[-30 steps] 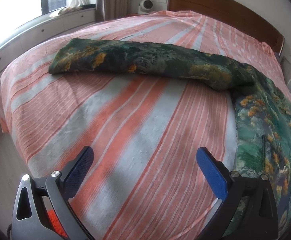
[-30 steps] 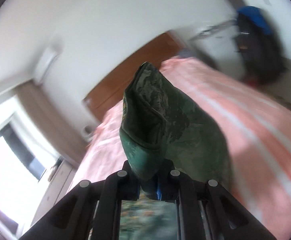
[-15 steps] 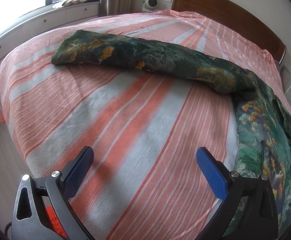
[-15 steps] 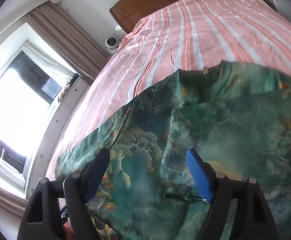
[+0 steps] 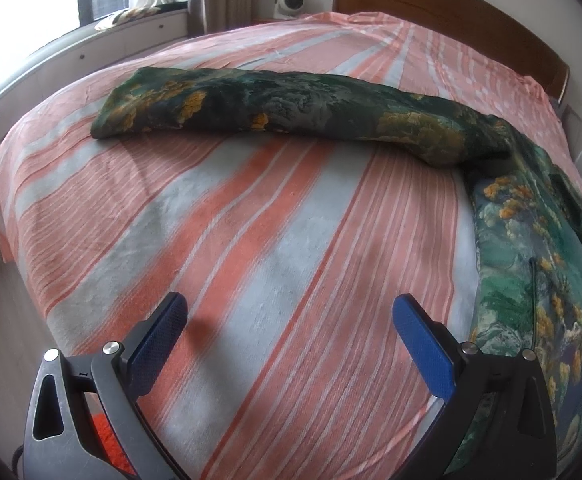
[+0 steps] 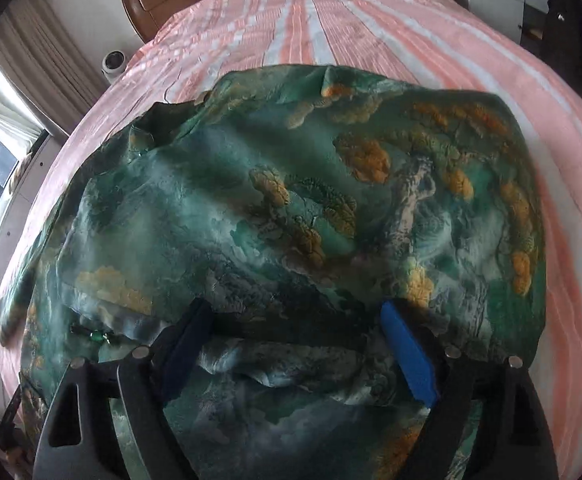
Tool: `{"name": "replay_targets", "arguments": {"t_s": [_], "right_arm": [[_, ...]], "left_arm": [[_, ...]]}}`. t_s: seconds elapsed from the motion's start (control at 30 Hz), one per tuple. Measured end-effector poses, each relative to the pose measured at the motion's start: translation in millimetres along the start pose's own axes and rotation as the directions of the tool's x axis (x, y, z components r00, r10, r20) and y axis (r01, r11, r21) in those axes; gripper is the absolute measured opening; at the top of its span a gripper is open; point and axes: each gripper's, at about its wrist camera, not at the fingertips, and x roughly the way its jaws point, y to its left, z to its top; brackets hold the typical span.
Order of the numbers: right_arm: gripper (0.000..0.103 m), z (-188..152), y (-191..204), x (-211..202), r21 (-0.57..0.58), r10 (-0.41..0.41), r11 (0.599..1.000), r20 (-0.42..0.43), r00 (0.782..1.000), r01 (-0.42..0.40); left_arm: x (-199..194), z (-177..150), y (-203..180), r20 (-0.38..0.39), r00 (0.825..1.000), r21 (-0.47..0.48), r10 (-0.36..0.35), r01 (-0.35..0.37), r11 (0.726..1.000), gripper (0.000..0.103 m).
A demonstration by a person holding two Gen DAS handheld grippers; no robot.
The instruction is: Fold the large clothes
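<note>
Garment: a large green garment (image 6: 291,208) printed with trees and orange foliage lies on the bed, its body spread flat under the right wrist camera.
Sleeve: one long sleeve (image 5: 283,108) stretches sideways across the striped bedspread (image 5: 271,248), its cuff end toward the window side.
Left gripper: the left gripper (image 5: 289,320) hovers over bare bedspread with its jaws spread wide and nothing between them; the garment's body lies just beside its right finger.
Right gripper: the right gripper (image 6: 299,340) has let go; its jaws are opening, with a raised fold of the garment in the gap, and the blue pads (image 6: 409,354) do not press on it.
Hidden: the garment's near hem is cut off below both grippers' frames; the far sleeve is not made out in the right wrist view; a small dark strip (image 6: 91,334) on the cloth at the left is too small to tell.
Blurred: the bedspread near the left fingertips is soft in focus.
Edges: the bed's near left corner (image 5: 19,240) drops to the floor; a wooden headboard (image 5: 451,20) closes the far end.
Open room: a wide bare stretch of bedspread lies between the sleeve and the left gripper; more bare bedspread runs beyond the garment toward the headboard.
</note>
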Motion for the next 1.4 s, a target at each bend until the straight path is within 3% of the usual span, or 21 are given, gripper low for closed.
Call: {"name": "replay_targets", "arguments": {"t_s": [0.2, 0.4, 0.53, 0.7, 0.9, 0.97, 1.07, 1.17, 1.27, 1.33, 1.4], "right_arm": [[0.088, -14, 19, -67, -0.087, 0.024, 0.996, 0.127, 0.992, -0.013], [0.088, -95, 37, -127, -0.142, 0.050, 0.990, 0.204, 0.978, -0.021], [0.088, -159, 58, -143, -0.172, 0.059, 0.985, 0.240, 0.969, -0.017], [0.088, -217, 76, -159, -0.109, 0.081, 0.993, 0.283, 0.956, -0.052], [0.088, -237, 98, -163, -0.194, 0.078, 0.981, 0.298, 0.951, -0.019], [0.088, -239, 104, -167, -0.217, 0.082, 0.976, 0.317, 0.945, -0.012], [0.088, -243, 110, -167, -0.239, 0.095, 0.971, 0.316, 0.944, -0.018], [0.088, -248, 118, -171, -0.282, 0.096, 0.959, 0.332, 0.938, 0.001], [0.088, -251, 129, -171, -0.321, 0.114, 0.947, 0.330, 0.937, -0.002], [0.088, -253, 134, -172, -0.336, 0.121, 0.942, 0.332, 0.936, -0.003], [0.088, -256, 139, -173, -0.357, 0.127, 0.934, 0.328, 0.936, -0.001]], "left_arm": [[0, -1, -7, 0.004, 1.000, 0.032, -0.004, 0.004, 0.999, 0.102], [-5, -3, -5, 0.010, 1.000, 0.040, -0.013, 0.012, 0.999, 0.102], [-6, -5, -3, 0.007, 1.000, 0.034, -0.014, 0.014, 0.999, 0.102], [-4, -5, -2, -0.003, 1.000, 0.035, -0.010, 0.010, 0.999, 0.102], [-5, -4, -3, -0.011, 1.000, 0.037, -0.014, 0.014, 0.999, 0.102], [-10, 2, -2, -0.027, 0.998, 0.027, -0.053, 0.054, 0.998, 0.102], [-27, 30, 8, -0.026, 0.979, -0.049, -0.204, 0.203, 0.978, 0.102], [-33, 78, 30, 0.024, 0.943, -0.163, -0.331, 0.330, 0.930, 0.103], [3, 117, 56, -0.013, 0.939, -0.273, -0.343, 0.327, 0.905, 0.103], [45, 126, 74, -0.103, 0.935, -0.371, -0.340, 0.281, 0.885, 0.102], [70, 126, 91, -0.125, 0.936, -0.469, -0.328, 0.236, 0.851, 0.101]]}}
